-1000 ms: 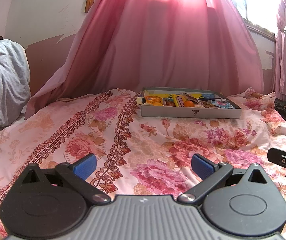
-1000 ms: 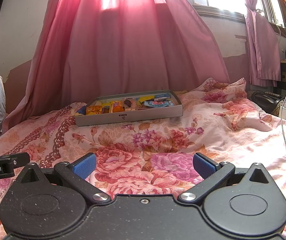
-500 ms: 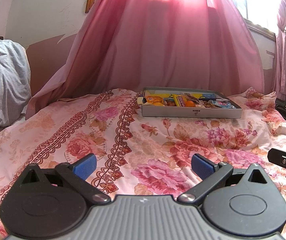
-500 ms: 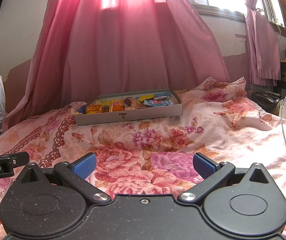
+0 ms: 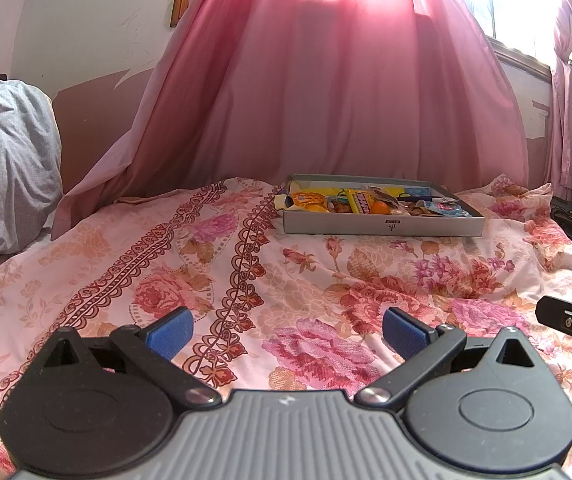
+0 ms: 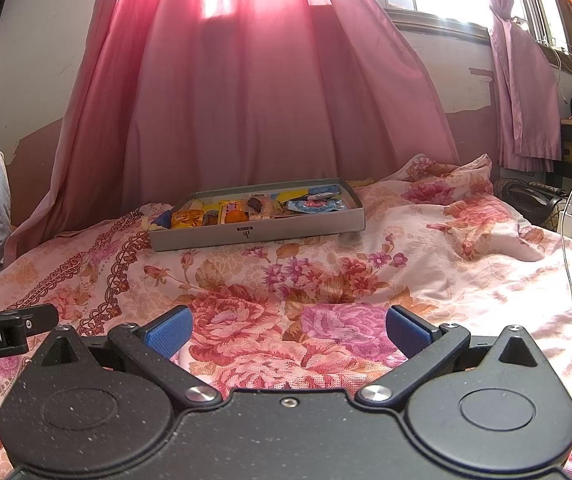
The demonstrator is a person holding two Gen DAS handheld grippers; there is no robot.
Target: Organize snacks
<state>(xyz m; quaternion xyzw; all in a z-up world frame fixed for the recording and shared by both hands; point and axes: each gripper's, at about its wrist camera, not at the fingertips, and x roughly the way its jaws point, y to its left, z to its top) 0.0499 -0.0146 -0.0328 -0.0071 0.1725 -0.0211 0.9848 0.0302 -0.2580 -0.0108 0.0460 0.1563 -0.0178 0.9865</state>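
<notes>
Snacks (image 6: 254, 209) sit in box (image 6: 258, 235) at bed's far edge | left gripper (image 5: 284, 330), right gripper (image 6: 287, 330) both spread, empty, well back | sorted or awaiting sorting, can't tell

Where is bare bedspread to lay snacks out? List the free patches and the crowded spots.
Free: the floral bedspread between the grey box and both open grippers, left gripper and right gripper; also the lace-patterned strip between the box and the grey bedding. Crowded: inside the box, packed with snacks; a white cable crosses the right edge.
</notes>
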